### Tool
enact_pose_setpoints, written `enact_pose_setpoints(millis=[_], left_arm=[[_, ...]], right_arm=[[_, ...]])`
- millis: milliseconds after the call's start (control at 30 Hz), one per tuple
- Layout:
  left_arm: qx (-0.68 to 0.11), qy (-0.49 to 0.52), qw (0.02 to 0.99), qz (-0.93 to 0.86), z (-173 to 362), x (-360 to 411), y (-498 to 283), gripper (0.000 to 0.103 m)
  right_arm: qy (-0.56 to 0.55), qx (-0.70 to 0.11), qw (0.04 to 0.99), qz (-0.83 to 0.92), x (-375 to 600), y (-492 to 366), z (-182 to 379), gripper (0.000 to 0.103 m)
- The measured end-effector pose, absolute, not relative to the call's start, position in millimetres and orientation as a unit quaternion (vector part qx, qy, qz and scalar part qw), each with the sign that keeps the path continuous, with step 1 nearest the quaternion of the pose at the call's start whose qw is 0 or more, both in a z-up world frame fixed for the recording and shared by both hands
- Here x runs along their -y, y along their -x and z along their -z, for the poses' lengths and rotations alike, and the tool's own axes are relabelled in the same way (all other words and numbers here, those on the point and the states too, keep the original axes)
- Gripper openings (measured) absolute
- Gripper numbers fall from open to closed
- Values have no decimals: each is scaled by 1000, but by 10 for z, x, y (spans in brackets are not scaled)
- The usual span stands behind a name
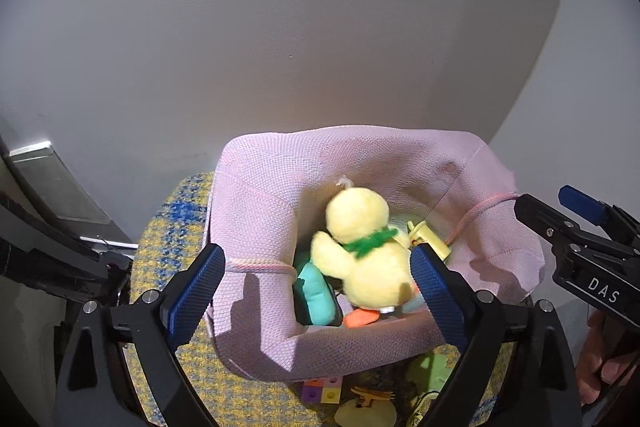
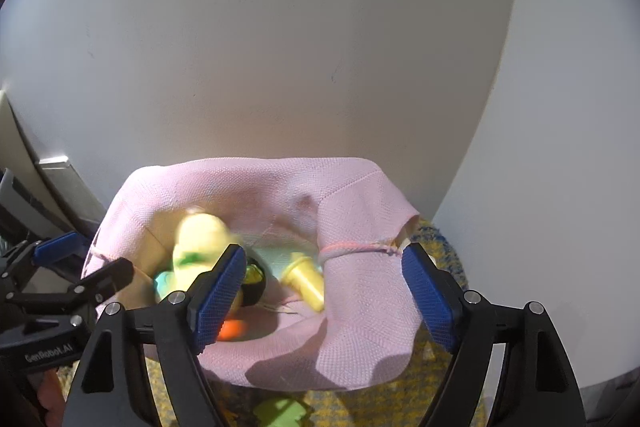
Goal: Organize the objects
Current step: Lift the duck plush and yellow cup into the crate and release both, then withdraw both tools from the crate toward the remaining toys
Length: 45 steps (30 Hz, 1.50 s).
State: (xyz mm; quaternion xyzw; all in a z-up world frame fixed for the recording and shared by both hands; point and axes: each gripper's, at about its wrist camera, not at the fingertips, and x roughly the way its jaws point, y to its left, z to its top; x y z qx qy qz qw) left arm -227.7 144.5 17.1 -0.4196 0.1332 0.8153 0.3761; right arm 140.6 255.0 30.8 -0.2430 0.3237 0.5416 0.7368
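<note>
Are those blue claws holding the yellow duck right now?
No. Both sets of jaws are open; the duck sits loose in the pink basket, gripped by neither.

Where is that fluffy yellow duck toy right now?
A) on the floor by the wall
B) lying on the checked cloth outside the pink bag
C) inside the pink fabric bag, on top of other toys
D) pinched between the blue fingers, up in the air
C: the yellow duck sits inside the pink fabric bag, above a teal toy, and both grippers' blue fingers are spread apart, clamping nothing.
</note>
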Motion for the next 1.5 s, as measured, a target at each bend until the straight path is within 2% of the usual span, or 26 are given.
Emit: enact_pose_setpoints(millis=[367,700,1000,1500], left_arm=[[-136,393,367,-832,-417,-1242,2045,103],[-128,393,370,-832,-496,-922,1814,103],[-139,387,377,-829,-443,-747,1577,103],[-148,413,388,-811,18,-540,1299,103]], right_arm=[[228,-307,746,-546,-2082,-1275,-584,80],[229,-299,749,-545,-1676,-1206,-655,80],[223,-317,744,-545,-1378,-1171,-515,80],[233,-347,736,-532,-1006,-1121,-62,80]])
